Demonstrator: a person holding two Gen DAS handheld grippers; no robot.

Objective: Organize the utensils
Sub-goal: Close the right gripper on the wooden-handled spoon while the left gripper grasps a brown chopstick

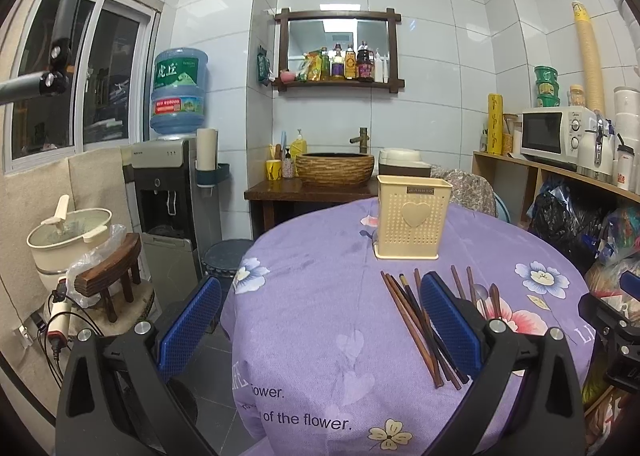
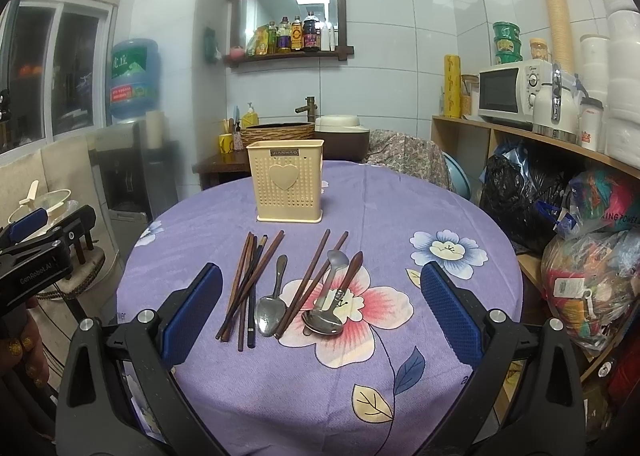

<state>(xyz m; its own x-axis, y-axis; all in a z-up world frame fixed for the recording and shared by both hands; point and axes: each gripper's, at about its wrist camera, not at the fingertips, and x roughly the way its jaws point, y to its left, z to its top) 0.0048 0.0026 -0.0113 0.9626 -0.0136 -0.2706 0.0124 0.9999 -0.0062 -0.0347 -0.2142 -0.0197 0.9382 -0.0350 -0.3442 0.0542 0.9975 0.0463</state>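
A cream perforated utensil holder (image 2: 286, 181) with a heart on its front stands upright at the far side of the round purple table (image 2: 460, 215); it also shows in the left wrist view, utensil holder (image 1: 412, 217). In front of it lie several brown chopsticks (image 2: 250, 282), two more chopsticks (image 2: 314, 280), and metal spoons (image 2: 274, 302) (image 2: 330, 306). My right gripper (image 2: 320, 310) is open, hovering above the near table edge with the utensils between its blue pads. My left gripper (image 1: 320, 320) is open at the table's left side, its right pad over the chopsticks (image 1: 414, 326).
A water dispenser (image 1: 168, 191) and a pot on a wooden stool (image 1: 112, 276) stand left of the table. A sink counter (image 1: 332, 175) is behind it. Shelves with a microwave (image 2: 512, 91) and full plastic bags (image 2: 588, 256) crowd the right. A person's hand (image 2: 24, 352) holds the left gripper.
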